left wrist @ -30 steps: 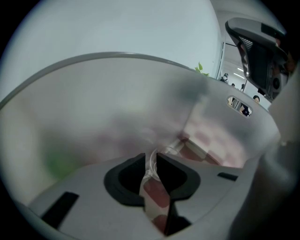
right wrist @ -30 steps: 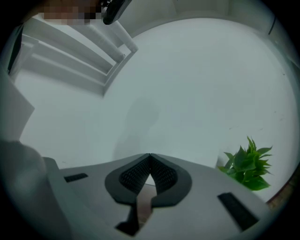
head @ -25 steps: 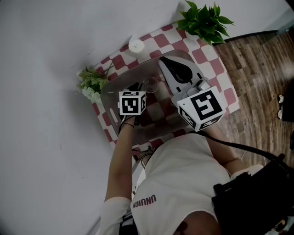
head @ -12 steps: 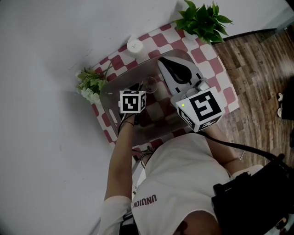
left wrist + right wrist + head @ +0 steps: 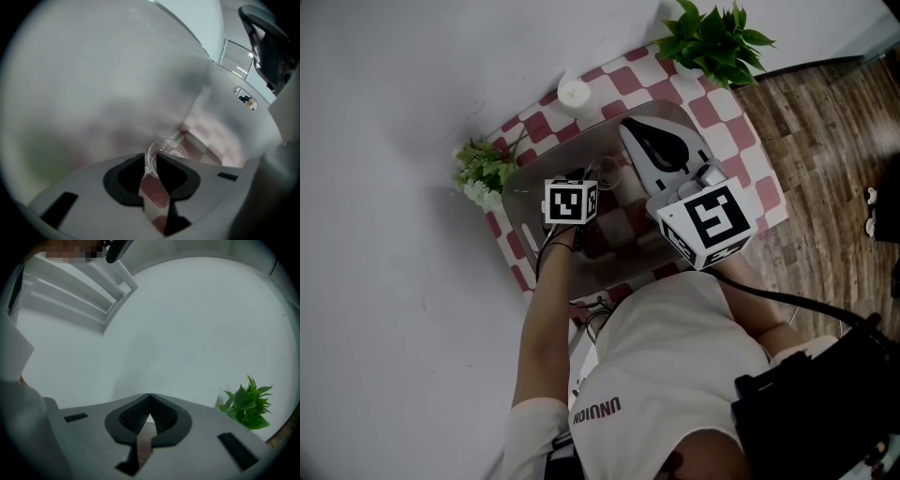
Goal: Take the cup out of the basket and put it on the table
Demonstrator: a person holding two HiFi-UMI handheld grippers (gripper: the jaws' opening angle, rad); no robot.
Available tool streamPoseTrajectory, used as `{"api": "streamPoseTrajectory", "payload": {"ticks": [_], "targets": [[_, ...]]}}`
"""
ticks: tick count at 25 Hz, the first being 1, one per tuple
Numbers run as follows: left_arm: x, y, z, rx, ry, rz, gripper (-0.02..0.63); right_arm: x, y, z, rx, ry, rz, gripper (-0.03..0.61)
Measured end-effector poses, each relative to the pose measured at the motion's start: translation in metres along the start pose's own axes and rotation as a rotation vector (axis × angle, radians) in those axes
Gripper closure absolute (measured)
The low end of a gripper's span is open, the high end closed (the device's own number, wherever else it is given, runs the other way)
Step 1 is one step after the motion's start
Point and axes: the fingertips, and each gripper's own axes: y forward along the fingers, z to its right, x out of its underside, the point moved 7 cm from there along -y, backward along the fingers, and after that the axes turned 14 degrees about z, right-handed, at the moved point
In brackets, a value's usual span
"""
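A clear glass cup sits inside a translucent grey basket on the checkered table. My left gripper reaches into the basket, its jaws closed on the cup's wall. In the left gripper view the cup's rim shows between the narrow jaws of the left gripper, with the basket's cloudy walls all around. My right gripper hovers over the basket's far right side, shut and empty. In its own view the right gripper faces a white wall.
A leafy potted plant stands at the table's far right corner and also appears as the plant in the right gripper view. A small flower bunch sits at the left edge, a white candle at the back. Wooden floor lies to the right.
My left gripper has shifted slightly farther away along the table, the cup moving a little with it. The right gripper has barely moved.
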Motion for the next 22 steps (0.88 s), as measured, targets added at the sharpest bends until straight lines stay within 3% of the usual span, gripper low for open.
{"api": "streamPoseTrajectory", "payload": {"ticks": [22], "targets": [[0.012, 0.022, -0.006, -0.001, -0.041, -0.034, 0.532, 0.007, 0.006, 0.001, -0.007, 0.004, -0.024, 0.561]]}}
